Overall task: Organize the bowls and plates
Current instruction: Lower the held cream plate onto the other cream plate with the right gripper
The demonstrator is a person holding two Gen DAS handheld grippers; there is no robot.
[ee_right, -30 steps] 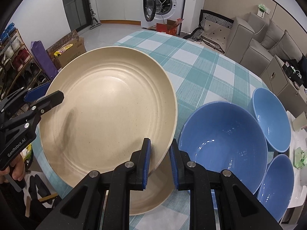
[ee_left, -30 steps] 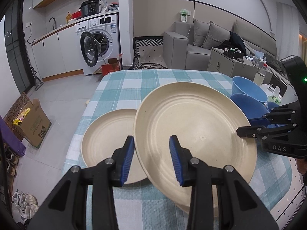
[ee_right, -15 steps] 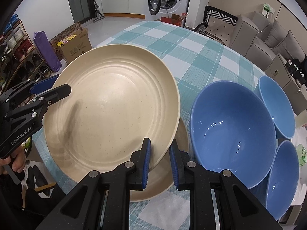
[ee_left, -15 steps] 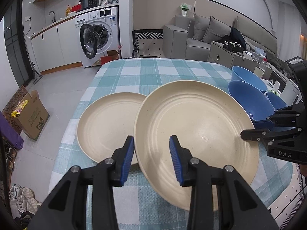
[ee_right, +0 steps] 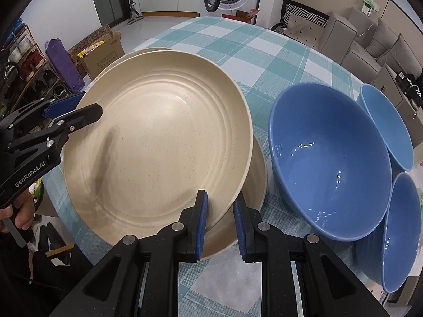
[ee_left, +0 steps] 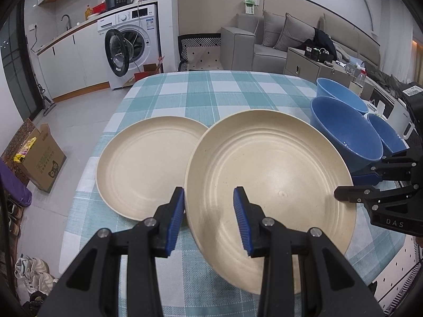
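I hold one large beige plate (ee_left: 269, 185) between both grippers, tilted above the checked tablecloth (ee_left: 211, 92). My left gripper (ee_left: 208, 206) is shut on its near-left rim, and my right gripper (ee_right: 220, 208) is shut on its near-right rim. Each gripper also shows in the other's view: the right gripper (ee_left: 346, 185) and the left gripper (ee_right: 84, 107). A second beige plate (ee_left: 142, 163) lies flat on the cloth to the left, partly overlapped. A beige rim (ee_right: 257, 179) shows beneath the held plate. Three blue bowls sit to the right: a large bowl (ee_right: 330, 163) and two small bowls (ee_right: 386, 124) (ee_right: 401, 227).
The table's left edge (ee_left: 87, 174) drops to the floor, where a cardboard box (ee_left: 42, 158) and shoes lie. A washing machine (ee_left: 129, 45) and a grey sofa (ee_left: 277, 39) stand beyond the table. A person's hand (ee_right: 21, 211) grips the left tool.
Both grippers have come down together with the held plate. It now hangs lower over the cloth, and the flat plate and the bowls look closer. Both grips are unchanged.
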